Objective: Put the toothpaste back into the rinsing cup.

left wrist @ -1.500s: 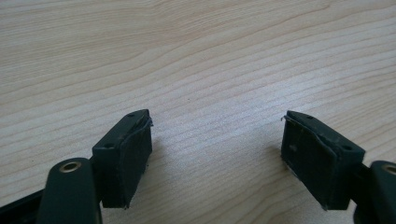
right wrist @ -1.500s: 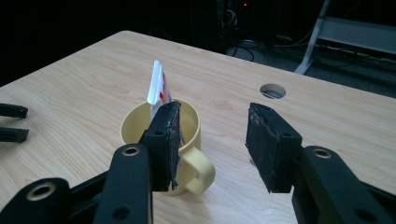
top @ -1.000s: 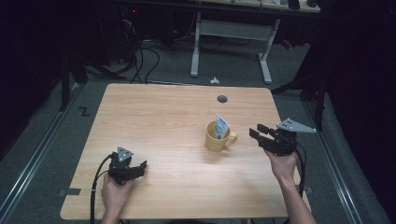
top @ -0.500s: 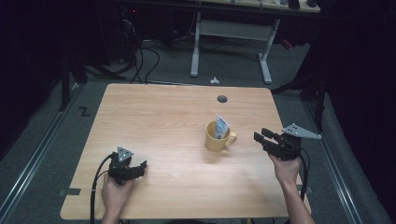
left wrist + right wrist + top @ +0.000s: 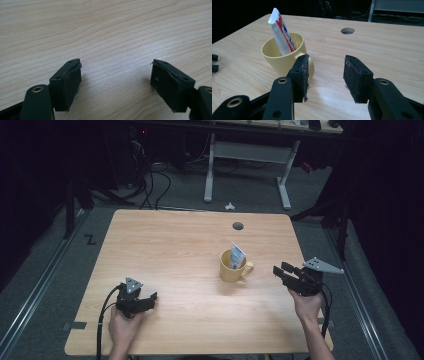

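High view: right gripper (image 5: 281, 271), fingers apart and empty, sits right of the yellow mug (image 5: 232, 267) holding a toothpaste tube (image 5: 237, 255); lower left, left gripper (image 5: 145, 299) rests with fingers spread on the worktop (image 5: 165, 250).

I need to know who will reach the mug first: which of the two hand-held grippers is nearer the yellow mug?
The right hand-held gripper, with open jaws beside the mug's handle; the left hand-held gripper rests far across the table.

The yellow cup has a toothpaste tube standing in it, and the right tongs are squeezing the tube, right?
Not quite. The right tongs aren't squeezing the tube. They are open beside the yellow cup with nothing between the pads, as the right gripper view shows. The rest is right: the tube stands in the cup.
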`<act>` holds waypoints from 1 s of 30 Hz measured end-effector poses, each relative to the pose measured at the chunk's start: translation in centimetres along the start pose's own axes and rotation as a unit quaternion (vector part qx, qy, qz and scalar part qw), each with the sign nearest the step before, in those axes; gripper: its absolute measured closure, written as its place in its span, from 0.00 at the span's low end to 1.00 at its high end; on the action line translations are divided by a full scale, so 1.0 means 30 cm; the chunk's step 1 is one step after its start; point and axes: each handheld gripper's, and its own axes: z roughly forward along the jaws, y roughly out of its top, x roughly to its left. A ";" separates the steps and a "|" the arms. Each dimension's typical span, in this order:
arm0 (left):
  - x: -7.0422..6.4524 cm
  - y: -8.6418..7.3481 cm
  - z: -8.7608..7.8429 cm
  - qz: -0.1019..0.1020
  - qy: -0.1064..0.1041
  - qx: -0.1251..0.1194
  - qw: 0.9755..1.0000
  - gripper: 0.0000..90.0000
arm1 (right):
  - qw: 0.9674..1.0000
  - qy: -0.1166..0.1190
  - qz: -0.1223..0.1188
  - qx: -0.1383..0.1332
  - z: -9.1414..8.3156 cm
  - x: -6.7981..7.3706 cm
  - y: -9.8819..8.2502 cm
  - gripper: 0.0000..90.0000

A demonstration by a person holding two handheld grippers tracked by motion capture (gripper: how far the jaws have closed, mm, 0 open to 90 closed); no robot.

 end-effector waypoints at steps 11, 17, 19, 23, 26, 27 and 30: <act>0.000 0.000 0.000 0.000 0.000 0.000 1.000 0.27 | 1.000 -0.003 0.008 0.008 0.008 -0.008 -0.037 0.61; 0.000 0.000 0.000 0.000 0.000 0.000 1.000 0.27 | 1.000 -0.003 0.009 0.011 0.014 -0.009 -0.049 0.61; 0.000 0.000 0.000 0.000 0.000 0.000 1.000 0.27 | 1.000 -0.004 0.009 0.012 0.016 -0.009 -0.054 0.61; 0.000 0.000 0.000 0.000 0.000 0.000 1.000 0.27 | 1.000 -0.006 0.010 0.016 0.022 -0.010 -0.066 0.61; 0.000 0.000 0.000 0.000 0.000 0.000 1.000 0.27 | 1.000 -0.008 0.010 0.020 0.026 -0.012 -0.074 0.62; 0.000 0.000 0.000 0.000 0.000 0.000 1.000 0.27 | 1.000 -0.008 0.010 0.020 0.027 -0.011 -0.076 0.62; 0.000 0.000 0.000 0.000 0.000 0.000 1.000 0.27 | 1.000 -0.007 0.009 0.021 0.031 -0.010 -0.081 0.62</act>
